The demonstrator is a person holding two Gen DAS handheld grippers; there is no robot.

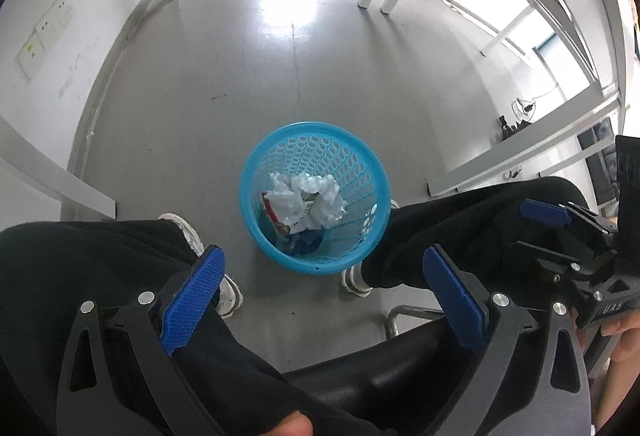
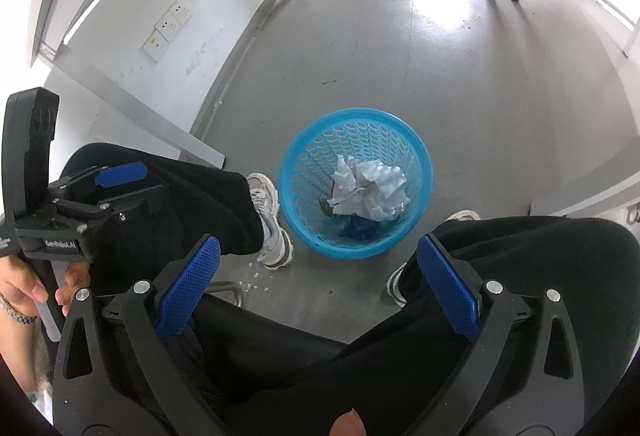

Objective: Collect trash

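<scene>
Blue fingers of both grippers spread wide and empty, blue basket of crumpled paper on floor beyond, between them

One blue basket — two grippers (both empty) — two sneakers.

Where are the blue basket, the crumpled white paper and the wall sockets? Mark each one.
blue basket [image 1: 256, 163]: left wrist view, on its left rim.
crumpled white paper [image 2: 380, 179]: right wrist view, on the middle of the wad.
wall sockets [image 2: 170, 23]: right wrist view, on the middle plate.
</scene>
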